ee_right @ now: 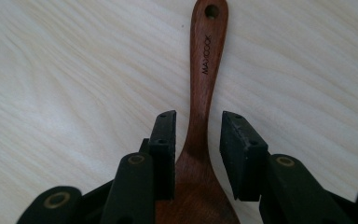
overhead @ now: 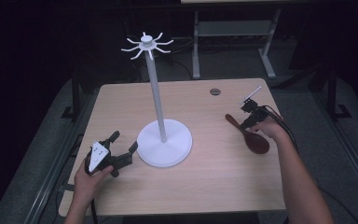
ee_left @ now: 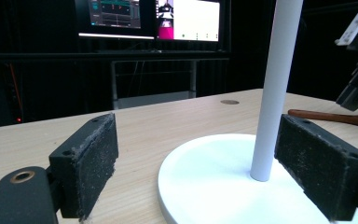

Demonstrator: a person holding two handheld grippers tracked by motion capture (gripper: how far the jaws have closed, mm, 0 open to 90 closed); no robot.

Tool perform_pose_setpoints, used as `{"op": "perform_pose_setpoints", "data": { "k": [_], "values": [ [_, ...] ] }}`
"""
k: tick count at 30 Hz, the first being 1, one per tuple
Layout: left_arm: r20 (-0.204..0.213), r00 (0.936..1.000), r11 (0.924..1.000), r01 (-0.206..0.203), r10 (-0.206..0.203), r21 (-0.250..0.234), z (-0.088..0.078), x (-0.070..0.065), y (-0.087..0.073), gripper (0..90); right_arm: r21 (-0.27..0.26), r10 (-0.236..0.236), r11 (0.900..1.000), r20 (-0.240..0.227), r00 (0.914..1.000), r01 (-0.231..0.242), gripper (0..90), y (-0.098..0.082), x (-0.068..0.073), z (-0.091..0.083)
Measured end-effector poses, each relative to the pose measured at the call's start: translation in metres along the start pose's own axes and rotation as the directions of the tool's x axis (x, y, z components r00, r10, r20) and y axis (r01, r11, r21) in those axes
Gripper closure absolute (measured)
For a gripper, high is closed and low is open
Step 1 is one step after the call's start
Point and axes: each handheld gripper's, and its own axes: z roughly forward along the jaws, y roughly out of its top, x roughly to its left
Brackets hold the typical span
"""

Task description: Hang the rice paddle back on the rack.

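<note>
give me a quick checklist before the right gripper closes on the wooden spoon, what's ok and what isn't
1. Spoon lying flat on the table: ok.
2. Right gripper open, a jaw on each side of the spoon's neck: ok.
3. Jaws level with the handle and low enough to pinch it: cannot tell.
4. Hanging hole at the handle's end free of the jaws: ok.
5. White stand upright, with its hooks bare: ok.
6. Left gripper open beside the stand's base, away from the spoon: ok.
</note>
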Motion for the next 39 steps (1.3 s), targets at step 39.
{"op": "perform_pose_setpoints", "data": {
  "k": [39],
  "values": [
    [0.001,1.0,1.0,0.0,0.0,0.0,0.0,0.0,0.0,12.9,0.106,-0.005,0.994,0.018,0.9998,0.003,77.9,0.015,0.0,0.027]
  ]
}}
